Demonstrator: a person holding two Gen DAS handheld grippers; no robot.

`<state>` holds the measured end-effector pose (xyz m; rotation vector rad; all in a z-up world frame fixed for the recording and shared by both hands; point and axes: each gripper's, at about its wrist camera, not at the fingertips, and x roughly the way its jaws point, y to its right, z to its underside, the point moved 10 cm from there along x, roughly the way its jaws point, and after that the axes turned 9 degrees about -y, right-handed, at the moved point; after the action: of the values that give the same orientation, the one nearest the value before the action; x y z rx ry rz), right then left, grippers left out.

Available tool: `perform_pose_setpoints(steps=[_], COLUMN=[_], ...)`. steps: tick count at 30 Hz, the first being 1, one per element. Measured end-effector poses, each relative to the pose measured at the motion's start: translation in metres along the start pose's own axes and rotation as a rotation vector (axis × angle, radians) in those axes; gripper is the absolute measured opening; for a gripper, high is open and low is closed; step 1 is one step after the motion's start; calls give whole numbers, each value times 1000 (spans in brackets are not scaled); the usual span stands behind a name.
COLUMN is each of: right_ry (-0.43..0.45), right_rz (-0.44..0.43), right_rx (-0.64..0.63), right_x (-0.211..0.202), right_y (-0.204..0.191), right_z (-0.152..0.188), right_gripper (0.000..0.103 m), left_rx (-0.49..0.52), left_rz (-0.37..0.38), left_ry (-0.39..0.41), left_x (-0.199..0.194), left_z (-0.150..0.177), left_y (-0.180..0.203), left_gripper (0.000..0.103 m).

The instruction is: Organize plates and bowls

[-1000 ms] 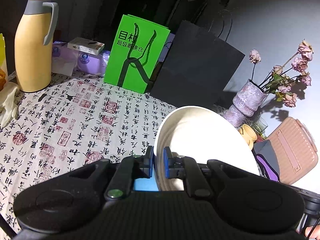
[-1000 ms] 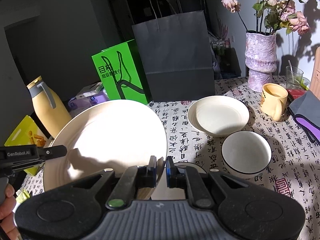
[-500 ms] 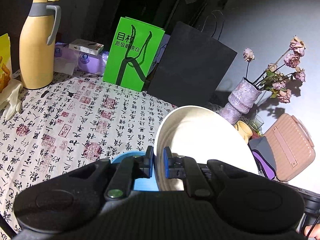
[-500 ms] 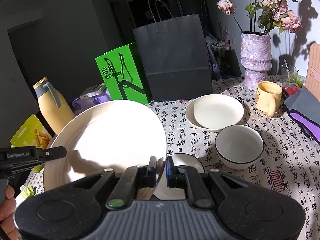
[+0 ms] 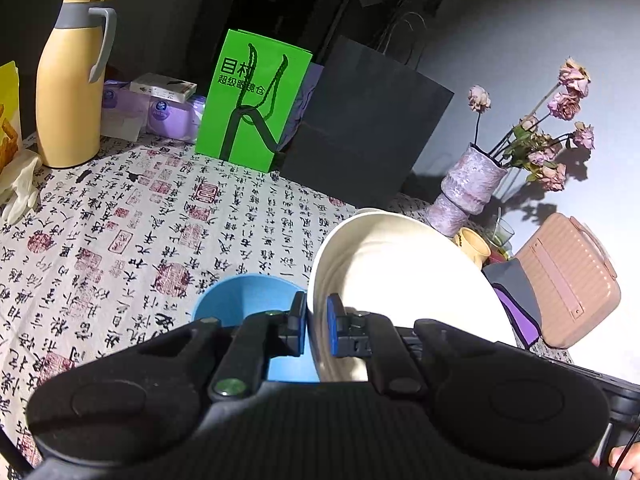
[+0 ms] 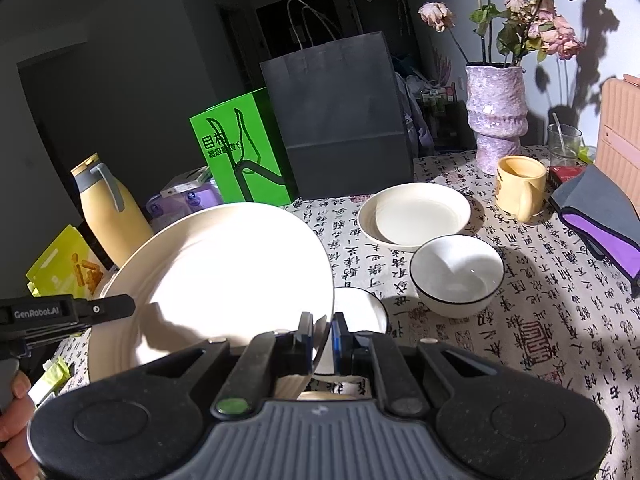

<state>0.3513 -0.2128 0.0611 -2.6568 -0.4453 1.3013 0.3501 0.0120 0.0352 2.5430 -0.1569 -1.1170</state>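
Since the earlier frames you have carried the large cream round plate across the surface: in the left wrist view a blue plastic bowl, earlier mostly hidden behind the fingers, now shows below the plate's left edge, and the yellow jug with a grey handle sits further right in frame. In the right wrist view the dishes on the right have slid leftward.

Your left hand-held gripper is clamped narrow on the plate's left rim, one blue pad on each face. Your right hand-held gripper is clamped narrow on the opposite rim. The plate hangs between them, tilted, off the surface, its hollow side facing the right wrist camera.

On the printed calligraphy cloth, right wrist view:
- shallow cream deep plate, far centre-right, empty.
- white bowl with a dark rim line, just near of that deep plate, empty.
- second white dish with a dark rim, partly hidden behind the held plate and the right fingers; whether bowl or plate, cannot tell.
- yellow mug, right of the deep plate.

Far edge: green paper bag, dark paper bag, purple vase with dried roses.
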Motion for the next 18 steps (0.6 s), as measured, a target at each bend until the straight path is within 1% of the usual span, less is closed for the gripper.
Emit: perform_pose_setpoints(steps=[18], right_ry=[18], right_rz=[-15], right_rx=[27], right_x=[-18], right_y=[21], right_z=[30], right_gripper=[9], left_rx=[8], left_rz=[31], left_ry=[-20], left_x=[1], left_z=[35], left_y=[12], left_gripper=[11])
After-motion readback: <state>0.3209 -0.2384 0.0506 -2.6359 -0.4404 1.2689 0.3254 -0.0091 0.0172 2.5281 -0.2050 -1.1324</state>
